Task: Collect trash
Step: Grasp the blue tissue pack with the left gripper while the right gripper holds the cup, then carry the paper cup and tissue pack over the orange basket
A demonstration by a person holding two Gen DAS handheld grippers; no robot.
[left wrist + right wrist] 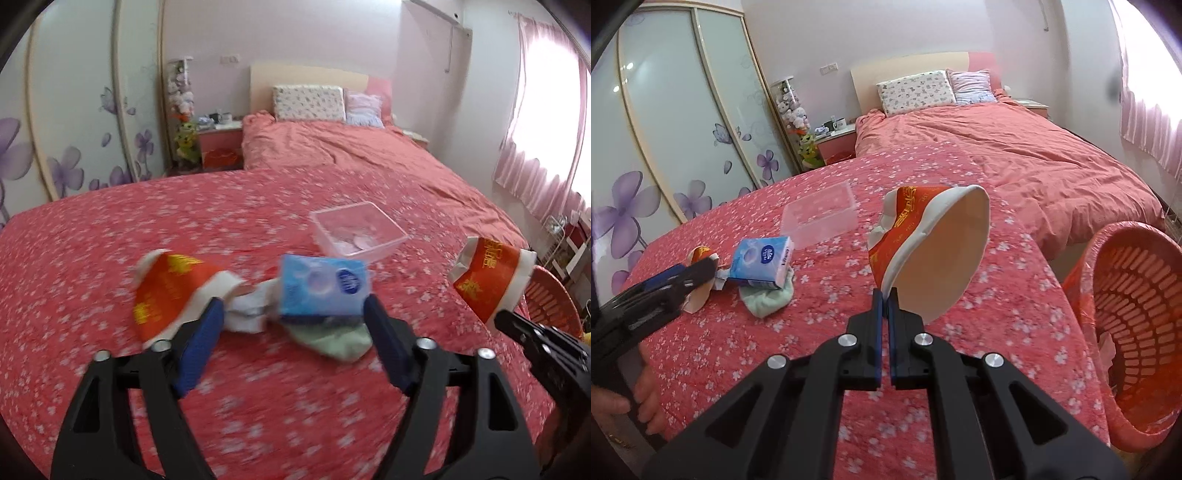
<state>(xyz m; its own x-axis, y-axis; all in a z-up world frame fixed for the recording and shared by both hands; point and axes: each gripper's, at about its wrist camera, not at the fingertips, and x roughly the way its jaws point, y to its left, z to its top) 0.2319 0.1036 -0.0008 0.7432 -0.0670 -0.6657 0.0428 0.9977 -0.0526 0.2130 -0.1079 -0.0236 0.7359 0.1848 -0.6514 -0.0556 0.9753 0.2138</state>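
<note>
Left gripper [293, 314] wide open over blue tissue pack [323, 282], holding nothing, crushed cup [168, 295] just left, maybe touching. Right gripper [885, 295] clamped tight on red paper cup [923, 240], beside red basket [1137, 332].

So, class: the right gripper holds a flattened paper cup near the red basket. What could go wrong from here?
1. The right gripper pinches only the rim of the paper cup; it could slip before reaching the red basket.
2. The open left gripper points at a crowded pile: tissue pack, green cloth and second cup. It may grab the wrong item.
</note>
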